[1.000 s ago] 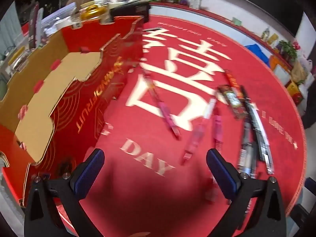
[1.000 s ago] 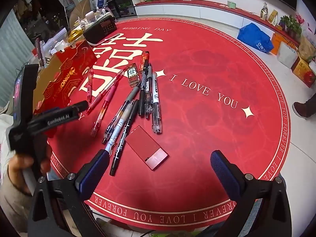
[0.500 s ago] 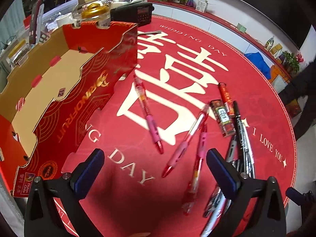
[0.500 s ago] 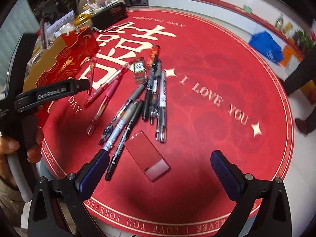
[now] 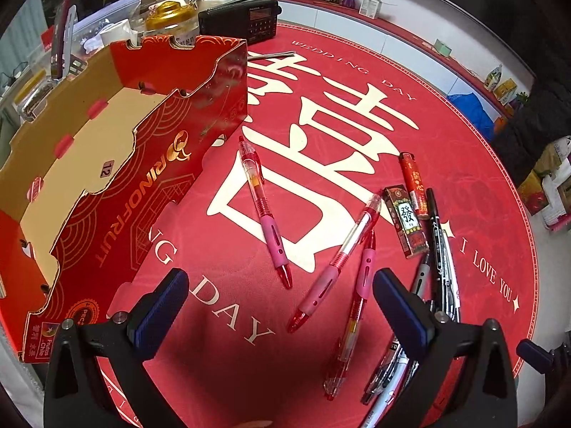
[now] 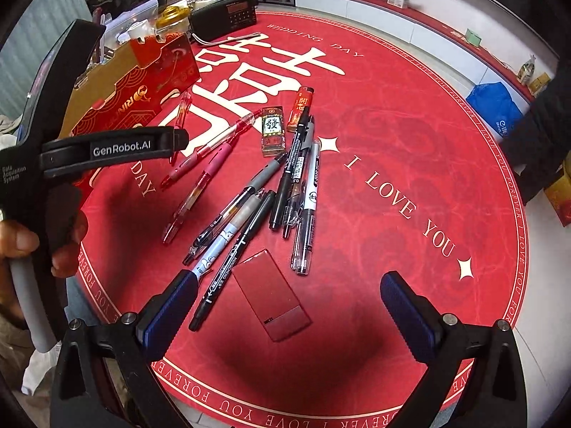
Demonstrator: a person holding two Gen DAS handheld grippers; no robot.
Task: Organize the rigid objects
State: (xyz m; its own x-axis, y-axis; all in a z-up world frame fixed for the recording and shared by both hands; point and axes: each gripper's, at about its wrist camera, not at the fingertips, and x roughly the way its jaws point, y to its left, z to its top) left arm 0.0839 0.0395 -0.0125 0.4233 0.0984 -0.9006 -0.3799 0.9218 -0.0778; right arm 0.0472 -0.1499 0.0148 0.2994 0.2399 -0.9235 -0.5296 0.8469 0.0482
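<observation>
Pens, lighters and a flat card case lie loose on the round red surface [image 6: 410,114], none boxed yet. Three pink-grip pens sit nearest the left gripper [image 5: 282,306]: one alone [image 5: 264,210] just beside the box, two more [image 5: 335,260] crossing close together right of it. Dark pens [image 6: 296,178] fan out in a touching pile mid-surface, some overlapping. Two lighters, one patterned [image 6: 273,130] and one red-orange [image 6: 300,108], lie side by side just past the pile. The red card case [image 6: 271,292] lies flat, closest to the right gripper [image 6: 289,306].

Handling guess: all light, stiff, hard plastic. Pens are round and likely to roll or slip; take them across the rubber grip or mid-barrel. The lone pink pen is the easiest pick, with open room on both sides. The piled pens will likely drag their neighbours. The card case is thin and flat, hard to get under; best pinched across its narrow width.

Left jaws wide apart, holding nothing, above the pink pens. Right jaws wide too, empty, over the card case.

The red cardboard box [image 5: 117,192] stands open at the left, with scalloped walls and a bare floor inside. The surface's right half is free for moving. A radio [image 5: 239,23] and clutter crowd the far edge behind the box.
</observation>
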